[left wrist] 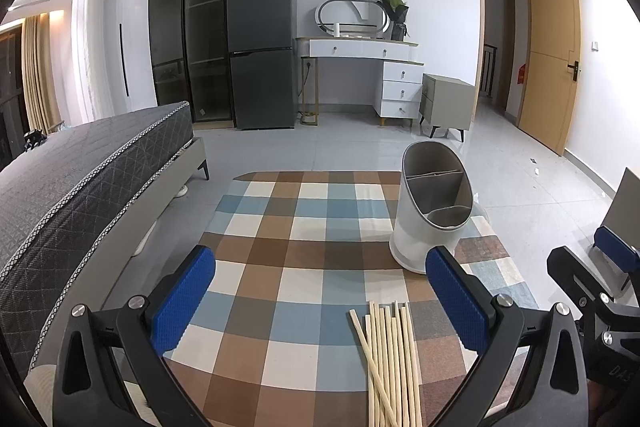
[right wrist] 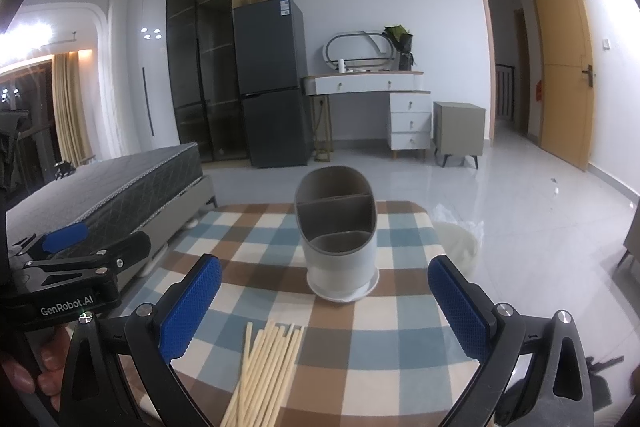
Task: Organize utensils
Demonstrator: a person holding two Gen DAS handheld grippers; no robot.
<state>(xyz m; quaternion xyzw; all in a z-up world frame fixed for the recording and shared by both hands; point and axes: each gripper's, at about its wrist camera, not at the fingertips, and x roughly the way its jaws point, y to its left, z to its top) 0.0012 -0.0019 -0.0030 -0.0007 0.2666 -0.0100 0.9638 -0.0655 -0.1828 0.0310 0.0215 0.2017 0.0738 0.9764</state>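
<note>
Checked tablecloth (left wrist: 304, 227) holds chopsticks (left wrist: 390, 359); both grippers released; fingers (right wrist: 24, 375) show only right-view.

Loose wooden chopsticks (left wrist: 390, 359), upright empty divided holder (left wrist: 430, 207)

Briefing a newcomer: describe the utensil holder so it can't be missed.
Find the checked tablecloth in front of the bed. On its far end stands the utensil holder, beyond the loose wooden chopsticks. It is the only upright thing there: white, oval, slant-topped, with empty grey-lined compartments.
</note>
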